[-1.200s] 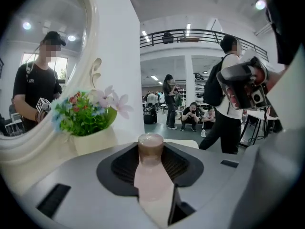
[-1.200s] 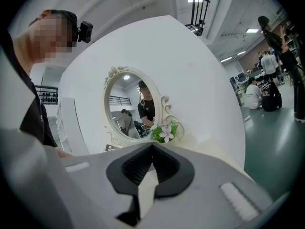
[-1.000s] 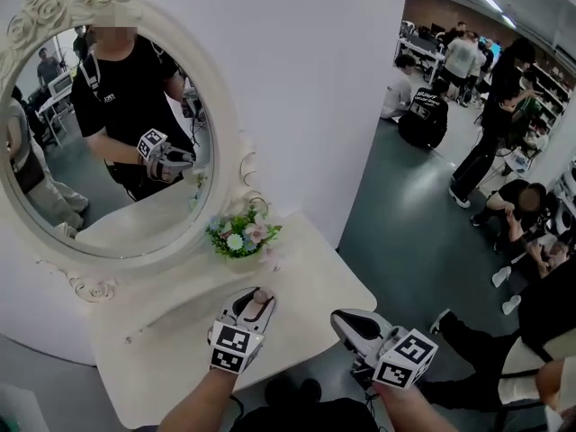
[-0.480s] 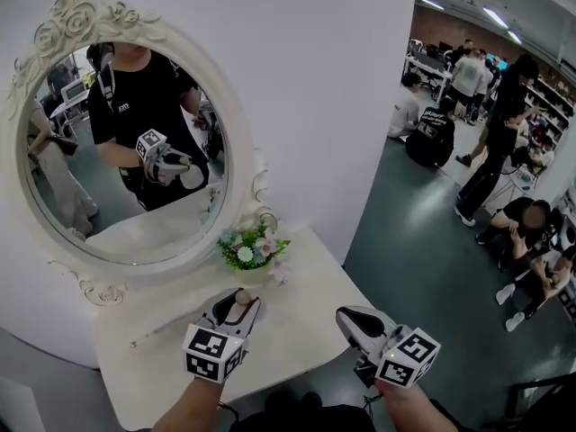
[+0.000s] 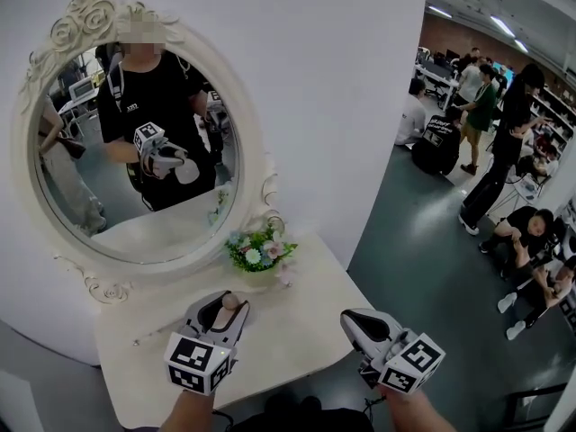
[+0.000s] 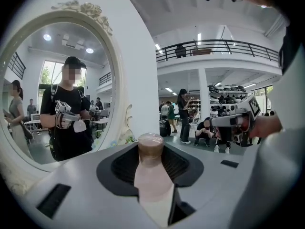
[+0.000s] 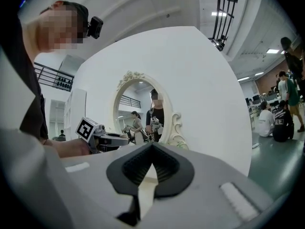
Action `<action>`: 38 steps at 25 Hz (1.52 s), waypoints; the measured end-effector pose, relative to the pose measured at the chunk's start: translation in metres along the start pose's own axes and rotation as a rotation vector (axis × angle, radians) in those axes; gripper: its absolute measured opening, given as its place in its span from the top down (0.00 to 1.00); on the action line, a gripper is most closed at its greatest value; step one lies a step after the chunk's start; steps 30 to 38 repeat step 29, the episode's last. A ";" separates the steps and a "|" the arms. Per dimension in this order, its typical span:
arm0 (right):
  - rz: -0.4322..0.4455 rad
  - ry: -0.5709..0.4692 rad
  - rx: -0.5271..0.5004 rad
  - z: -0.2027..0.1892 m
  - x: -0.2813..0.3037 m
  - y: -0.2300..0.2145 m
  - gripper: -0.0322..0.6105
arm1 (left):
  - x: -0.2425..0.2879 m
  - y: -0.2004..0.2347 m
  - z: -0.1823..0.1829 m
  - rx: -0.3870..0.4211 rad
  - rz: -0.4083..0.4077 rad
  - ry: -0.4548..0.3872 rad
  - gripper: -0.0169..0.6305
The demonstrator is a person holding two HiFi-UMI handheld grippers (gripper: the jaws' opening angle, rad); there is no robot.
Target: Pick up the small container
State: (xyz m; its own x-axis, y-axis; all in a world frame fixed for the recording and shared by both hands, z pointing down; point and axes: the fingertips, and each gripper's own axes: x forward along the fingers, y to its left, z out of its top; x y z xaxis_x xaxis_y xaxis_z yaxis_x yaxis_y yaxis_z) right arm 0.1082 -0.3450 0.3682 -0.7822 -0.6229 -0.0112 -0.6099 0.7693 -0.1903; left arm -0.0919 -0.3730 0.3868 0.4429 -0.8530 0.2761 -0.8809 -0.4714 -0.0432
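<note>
Two pads of my left gripper [image 6: 150,150] pinch the small container [image 6: 152,187] by its pale body. Its long axis runs along the jaws, with the brownish cap pointing away from me toward the flowers [image 5: 259,252]. It seems clear of the table [image 5: 301,340], though the head view leaves that uncertain. My right gripper [image 5: 351,319], jaws pressed together on nothing, hangs well apart to the right.

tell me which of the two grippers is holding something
The left gripper: its jaws are clamped on the small container with the brownish cap. The right gripper has nothing between its jaws, which are closed together.
</note>
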 end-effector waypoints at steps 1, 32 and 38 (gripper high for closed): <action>0.007 -0.001 -0.007 0.001 0.000 0.002 0.94 | -0.001 0.002 0.000 -0.003 0.003 -0.003 0.75; -0.004 0.007 -0.033 0.002 -0.019 0.017 0.94 | -0.006 -0.021 -0.004 -0.001 -0.054 0.008 0.75; -0.004 0.007 -0.033 0.002 -0.019 0.017 0.94 | -0.006 -0.021 -0.004 -0.001 -0.054 0.008 0.75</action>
